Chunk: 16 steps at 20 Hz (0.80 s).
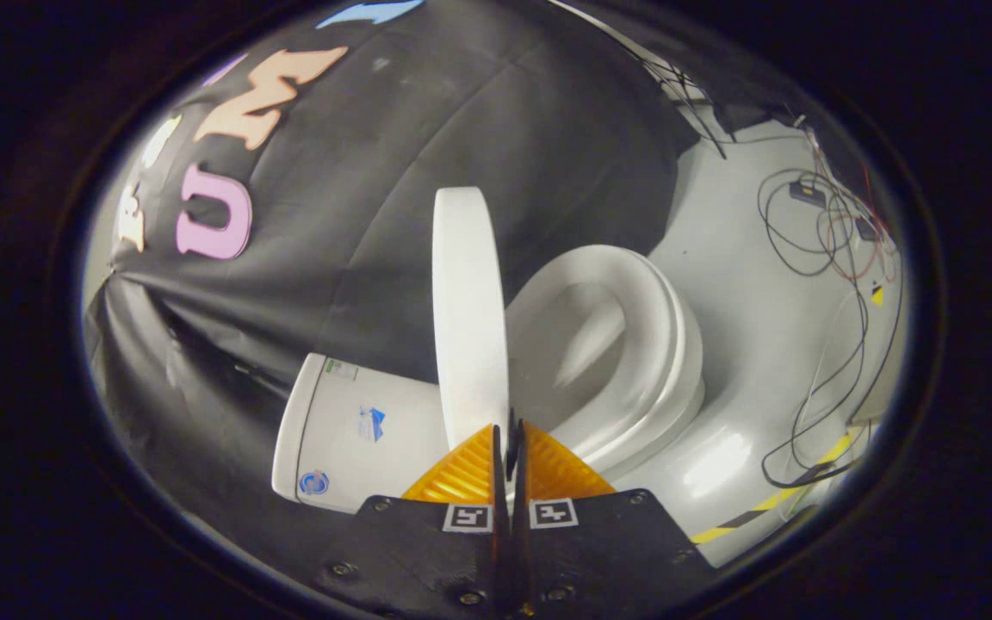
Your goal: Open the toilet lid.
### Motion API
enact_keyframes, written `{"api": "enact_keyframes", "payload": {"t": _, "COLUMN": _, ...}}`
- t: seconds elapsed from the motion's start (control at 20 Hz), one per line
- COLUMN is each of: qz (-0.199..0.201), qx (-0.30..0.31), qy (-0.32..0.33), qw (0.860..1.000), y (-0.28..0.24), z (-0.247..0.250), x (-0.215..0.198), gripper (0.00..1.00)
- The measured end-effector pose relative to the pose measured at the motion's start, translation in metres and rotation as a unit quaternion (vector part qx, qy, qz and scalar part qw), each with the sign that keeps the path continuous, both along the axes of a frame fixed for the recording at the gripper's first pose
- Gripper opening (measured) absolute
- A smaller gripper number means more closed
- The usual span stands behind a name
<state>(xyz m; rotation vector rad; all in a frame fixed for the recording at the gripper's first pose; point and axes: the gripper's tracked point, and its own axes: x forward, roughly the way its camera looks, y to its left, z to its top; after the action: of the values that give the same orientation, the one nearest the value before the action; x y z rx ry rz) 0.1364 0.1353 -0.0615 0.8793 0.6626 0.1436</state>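
Note:
The white toilet lid [468,310] stands raised, seen edge-on, well apart from the seat ring [634,344] and the open bowl [573,336] beside it. The white tank [350,430] lies on the lid's other side, against the black cloth wall. My gripper [510,428] sits at the lid's near rim. Its two orange fingers [461,474] are drawn together with only a thin dark slit between them. Their tips touch or nearly touch the lid's rim, and the left finger hides the rim's lowest part. I see nothing held between the fingers.
Beyond the toilet's base lies pale grey floor [746,284]. Loose black and red cables [815,250] with small boxes trail across it. A yellow-and-black tape stripe [771,504] runs along the floor near the fingers' right side. The black cloth wall [427,155] closes in behind the tank.

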Motion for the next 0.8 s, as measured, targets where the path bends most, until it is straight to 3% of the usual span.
{"api": "enact_keyframes", "payload": {"t": 0.3, "qz": -0.003, "qx": -0.033, "qy": -0.018, "qw": 0.999, "y": 0.009, "z": 0.012, "x": -0.003, "gripper": 0.01}}
{"api": "enact_keyframes", "payload": {"t": 0.65, "qz": -0.017, "qx": -0.135, "qy": -0.046, "qw": 0.990, "y": 0.021, "z": 0.027, "x": -0.008, "gripper": 0.01}}
{"api": "enact_keyframes", "payload": {"t": 0.8, "qz": -0.029, "qx": -0.118, "qy": -0.061, "qw": 0.991, "y": 0.030, "z": 0.035, "x": -0.008, "gripper": 0.01}}
